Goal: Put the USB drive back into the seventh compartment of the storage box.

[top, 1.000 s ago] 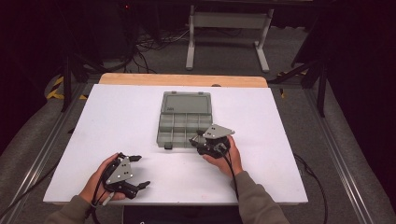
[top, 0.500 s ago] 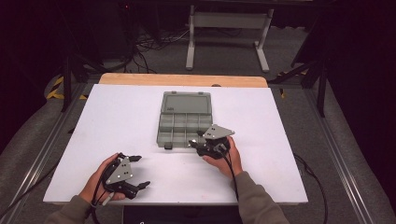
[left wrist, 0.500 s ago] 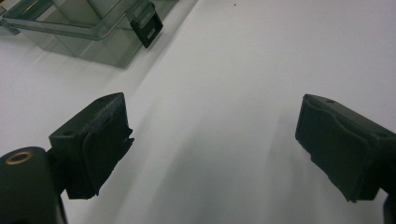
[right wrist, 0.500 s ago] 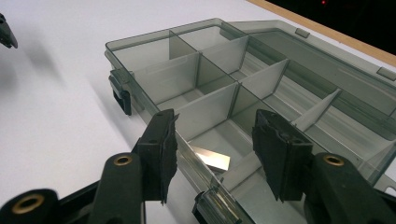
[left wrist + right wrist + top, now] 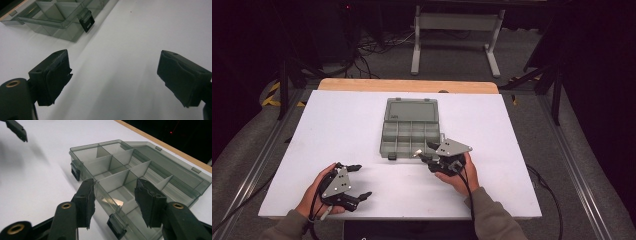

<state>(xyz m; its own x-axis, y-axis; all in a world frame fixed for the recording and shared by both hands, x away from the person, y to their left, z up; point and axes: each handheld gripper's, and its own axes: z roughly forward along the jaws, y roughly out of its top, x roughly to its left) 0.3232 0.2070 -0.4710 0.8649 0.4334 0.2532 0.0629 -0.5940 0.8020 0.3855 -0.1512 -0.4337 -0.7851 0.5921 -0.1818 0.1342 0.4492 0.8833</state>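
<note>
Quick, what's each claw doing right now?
Left claw: open, empty.
Right claw: open, straddling the clear grey plastic compartment box, gripping nothing.

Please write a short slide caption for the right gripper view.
Right gripper, jaws apart, poised over the near edge of an open grey compartment box on a white table.

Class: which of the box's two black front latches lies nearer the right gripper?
The latch beside the right gripper, between its jaws; the other latch sits farther along the front.
</note>
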